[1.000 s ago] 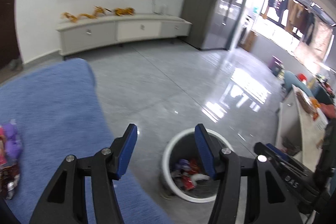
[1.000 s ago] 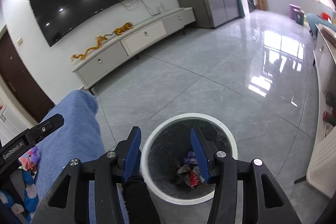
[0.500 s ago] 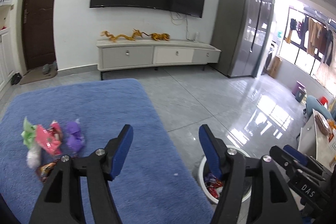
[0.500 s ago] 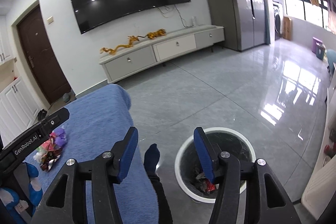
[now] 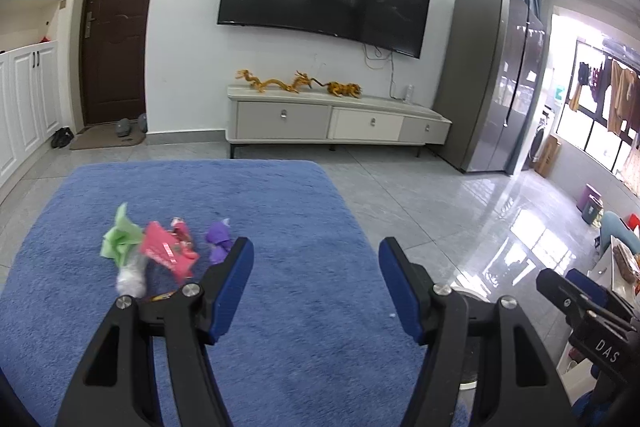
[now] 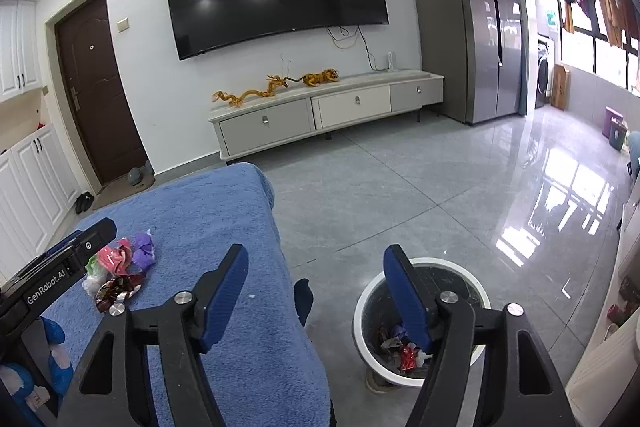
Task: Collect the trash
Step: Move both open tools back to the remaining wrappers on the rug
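Observation:
A pile of trash lies on the blue cloth-covered table (image 5: 304, 307): a green wrapper (image 5: 120, 237), a pink wrapper (image 5: 166, 251), a purple wrapper (image 5: 218, 237) and a clear crumpled piece (image 5: 130, 277). My left gripper (image 5: 316, 287) is open and empty, above the cloth to the right of the pile. My right gripper (image 6: 316, 291) is open and empty, between the table edge and the white-rimmed trash bin (image 6: 452, 269) on the floor. The bin holds several wrappers (image 6: 404, 347). The right wrist view also shows the pile (image 6: 120, 263) and a dark foil wrapper (image 6: 116, 289).
A grey tiled floor (image 6: 440, 187) lies to the right of the table. A TV cabinet (image 5: 336, 123) stands at the far wall under a large TV. A tall grey fridge (image 6: 476, 27) is at the right. A dark sock-clad foot (image 6: 304, 299) shows beside the table.
Both grippers have tilted up and swung left, away from the bin towards the table. The trash pile has come into view ahead of the left gripper. Both stay open.

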`<state>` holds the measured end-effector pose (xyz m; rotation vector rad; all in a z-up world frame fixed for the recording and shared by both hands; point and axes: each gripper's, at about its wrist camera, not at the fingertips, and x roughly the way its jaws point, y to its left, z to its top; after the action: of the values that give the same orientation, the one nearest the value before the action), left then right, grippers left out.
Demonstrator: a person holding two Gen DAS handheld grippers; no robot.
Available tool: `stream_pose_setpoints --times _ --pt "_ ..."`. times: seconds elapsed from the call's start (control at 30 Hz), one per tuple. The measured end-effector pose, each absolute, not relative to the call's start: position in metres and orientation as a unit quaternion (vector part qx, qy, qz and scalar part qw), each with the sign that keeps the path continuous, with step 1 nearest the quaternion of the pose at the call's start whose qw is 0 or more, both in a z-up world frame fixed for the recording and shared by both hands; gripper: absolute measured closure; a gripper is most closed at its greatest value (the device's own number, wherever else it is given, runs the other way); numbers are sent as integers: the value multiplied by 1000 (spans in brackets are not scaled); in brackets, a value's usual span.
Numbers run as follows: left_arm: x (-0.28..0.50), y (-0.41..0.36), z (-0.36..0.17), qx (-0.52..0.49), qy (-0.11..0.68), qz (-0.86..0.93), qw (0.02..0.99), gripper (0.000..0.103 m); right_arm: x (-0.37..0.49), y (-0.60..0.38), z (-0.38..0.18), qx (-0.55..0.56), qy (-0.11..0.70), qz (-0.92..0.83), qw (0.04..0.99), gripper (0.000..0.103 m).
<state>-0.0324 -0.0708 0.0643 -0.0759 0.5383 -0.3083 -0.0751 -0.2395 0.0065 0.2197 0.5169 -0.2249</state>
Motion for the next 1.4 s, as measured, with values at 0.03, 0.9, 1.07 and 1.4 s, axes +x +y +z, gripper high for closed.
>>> stream_pose_setpoints --times 0.03,0.9,1.07,1.4 --pt "-34 -67 65 -39 263 -149 952 40 -77 -237 8 105 253 -111 955 31" --pt "-74 8 82 -65 227 -102 966 40 -80 -173 23 62 229 -64 969 0" --pt "-69 31 69 -63 238 -77 966 40 -69 -162 13 58 236 -43 969 0" --pt "-50 79 35 -72 281 -31 957 40 -26 -134 -21 52 308 20 950 0"
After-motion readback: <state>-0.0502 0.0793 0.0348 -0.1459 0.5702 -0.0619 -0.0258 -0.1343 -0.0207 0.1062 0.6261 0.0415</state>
